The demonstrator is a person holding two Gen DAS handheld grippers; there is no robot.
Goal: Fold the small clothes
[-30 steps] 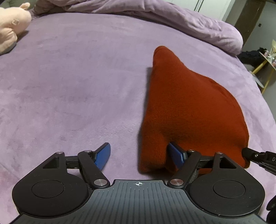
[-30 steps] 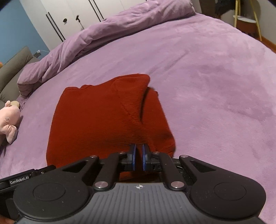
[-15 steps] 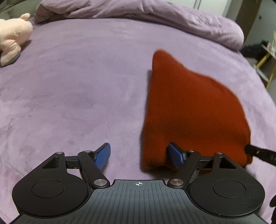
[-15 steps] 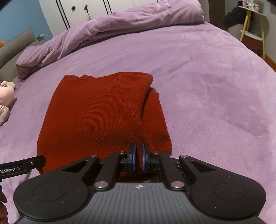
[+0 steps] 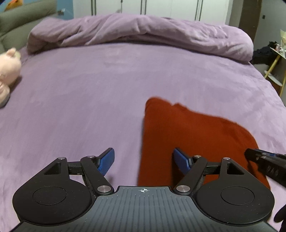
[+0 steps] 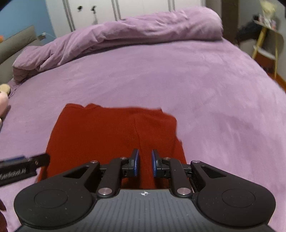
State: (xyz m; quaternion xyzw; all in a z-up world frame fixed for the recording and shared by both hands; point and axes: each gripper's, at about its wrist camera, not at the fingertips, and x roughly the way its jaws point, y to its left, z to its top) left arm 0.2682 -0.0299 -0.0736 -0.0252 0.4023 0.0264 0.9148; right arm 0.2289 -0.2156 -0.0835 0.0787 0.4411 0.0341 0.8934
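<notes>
Your red knit garment (image 6: 110, 135) lies folded flat on the bed (image 6: 205, 85) just beyond both grippers, your left fingers (image 5: 107, 160) wide apart, your right fingers (image 6: 155, 164) just opening, nothing clamped, so little looks left.

Each camera sits close behind its own jaws, angled down across the bed (image 5: 107, 85). Both share the red garment (image 6: 110, 132), the duvet (image 5: 143, 30) beyond and the wardrobe (image 6: 143, 9).
</notes>
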